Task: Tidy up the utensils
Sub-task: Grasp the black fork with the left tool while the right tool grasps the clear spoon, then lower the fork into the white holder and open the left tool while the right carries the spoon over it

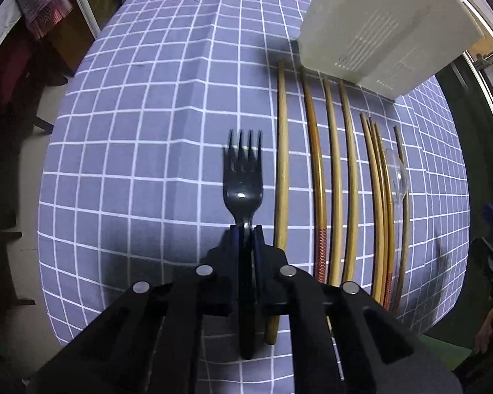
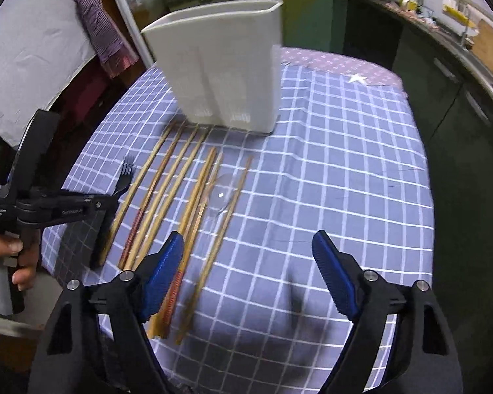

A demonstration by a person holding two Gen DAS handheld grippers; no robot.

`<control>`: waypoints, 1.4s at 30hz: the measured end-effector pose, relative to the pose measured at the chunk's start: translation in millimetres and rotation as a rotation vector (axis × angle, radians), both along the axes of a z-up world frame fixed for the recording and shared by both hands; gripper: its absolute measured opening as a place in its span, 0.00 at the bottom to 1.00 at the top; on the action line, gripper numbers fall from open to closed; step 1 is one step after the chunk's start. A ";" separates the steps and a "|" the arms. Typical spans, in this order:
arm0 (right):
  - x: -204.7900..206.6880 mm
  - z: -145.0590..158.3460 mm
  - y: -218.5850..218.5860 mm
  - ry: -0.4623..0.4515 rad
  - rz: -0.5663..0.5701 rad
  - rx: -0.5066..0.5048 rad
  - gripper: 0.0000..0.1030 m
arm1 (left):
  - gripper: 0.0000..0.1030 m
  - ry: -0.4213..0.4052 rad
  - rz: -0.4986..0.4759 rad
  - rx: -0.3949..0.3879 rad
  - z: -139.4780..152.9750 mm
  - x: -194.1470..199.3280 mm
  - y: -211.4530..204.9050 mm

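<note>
Black fork [image 1: 243, 177]: clamped by its neck between the pads of the left gripper [image 1: 246, 229], tines pointed to the far side, head held over the checked tablecloth [image 1: 141, 151].
Left gripper: closed tight on the fork; the handle is hidden behind the fingers and the black body.
Chopsticks [image 1: 332, 177]: laid in a row just right of the fork, running near to far; their near ends are cut off by the gripper body.
Clear spoon [image 2: 221, 197]: seen faintly among the rightmost chopsticks; its outline is hard to make out.
White holder [image 2: 223, 75]: stood upright at the far end of the chopsticks; its inside is not shown.
Right gripper [image 2: 248, 249]: held wide open with nothing between the blue pads [image 2: 166, 279], over the cloth right of the chopsticks.
Left gripper in the right view [image 2: 115, 193]: seen from the side at the left edge, the fork tines [image 2: 126, 170] just visible.
</note>
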State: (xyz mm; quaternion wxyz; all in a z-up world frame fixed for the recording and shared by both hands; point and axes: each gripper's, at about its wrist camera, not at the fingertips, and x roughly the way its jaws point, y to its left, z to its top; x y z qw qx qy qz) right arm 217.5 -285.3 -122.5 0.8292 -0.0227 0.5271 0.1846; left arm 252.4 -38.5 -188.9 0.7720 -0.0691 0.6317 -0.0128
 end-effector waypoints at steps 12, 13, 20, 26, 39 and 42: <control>38.1 -33.7 44.8 0.247 0.038 0.033 0.19 | 0.09 -0.248 -0.001 0.013 48.0 -15.3 11.1; 39.8 -37.3 47.4 0.258 0.036 0.030 0.18 | 0.09 -0.255 -0.002 0.014 49.4 -18.1 14.6; 51.6 -59.3 63.5 0.294 0.003 -0.036 0.14 | 0.09 -0.245 -0.035 0.001 46.2 -27.5 17.6; 57.8 -69.4 65.6 0.314 -0.015 -0.065 0.14 | 0.09 -0.263 -0.051 0.002 46.1 -33.4 17.2; 53.9 -63.3 84.1 0.241 -0.024 -0.067 0.09 | 0.09 -0.405 -0.100 0.000 89.4 -40.4 8.3; 49.6 -46.6 72.1 0.206 -0.039 0.030 0.09 | 0.09 -0.453 -0.121 -0.021 111.1 -37.0 2.9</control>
